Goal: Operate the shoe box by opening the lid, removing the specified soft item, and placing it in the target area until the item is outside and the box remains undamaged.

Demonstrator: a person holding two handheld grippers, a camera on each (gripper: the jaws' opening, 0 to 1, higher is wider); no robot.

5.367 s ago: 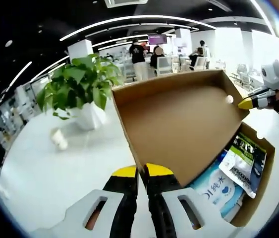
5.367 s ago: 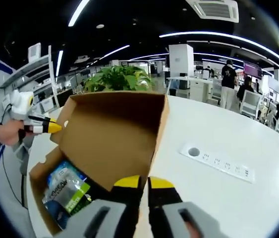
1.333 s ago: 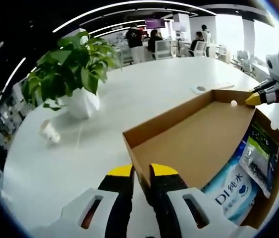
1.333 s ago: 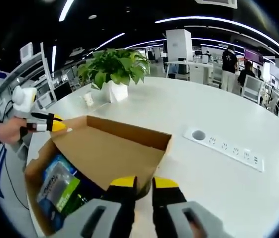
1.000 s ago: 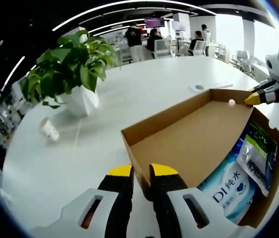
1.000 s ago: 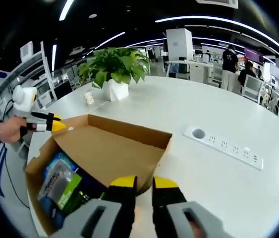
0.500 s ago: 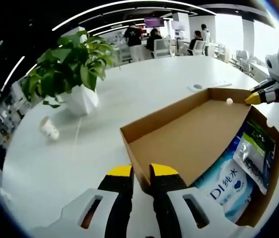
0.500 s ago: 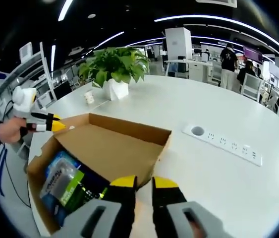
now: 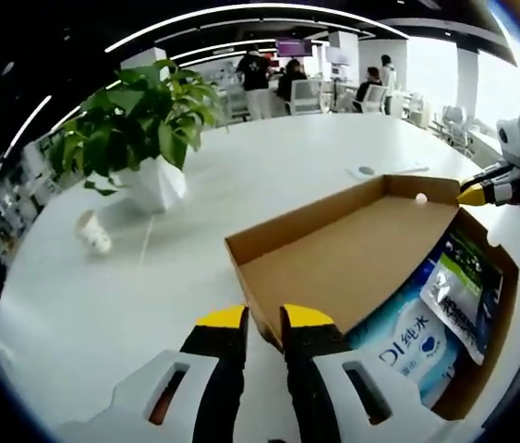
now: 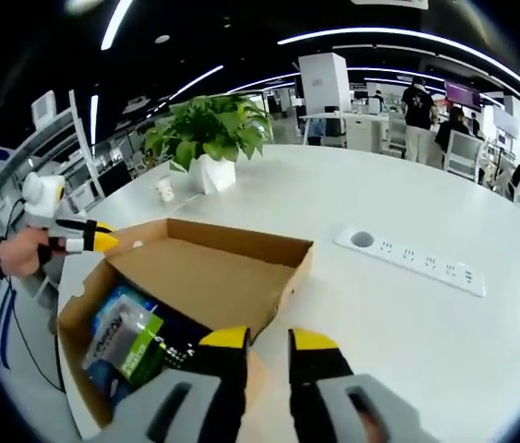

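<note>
Shoe box (image 9: 481, 369) and its lid (image 9: 347, 258): plain brown cardboard, matt, inner faces smooth. Inside the box, the blue-and-white pack (image 9: 407, 346) and green-and-white pouch (image 9: 463, 286): glossy plastic film, creased. Table (image 10: 407, 314) beneath the box: white, smooth, faintly sheened. Gripper tips (image 9: 308, 318): yellow, matt plastic.

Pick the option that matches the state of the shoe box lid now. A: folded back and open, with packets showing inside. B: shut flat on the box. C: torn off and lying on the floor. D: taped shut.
A: the lid is folded back from the shoe box, and the packets inside lie exposed in both gripper views.
</note>
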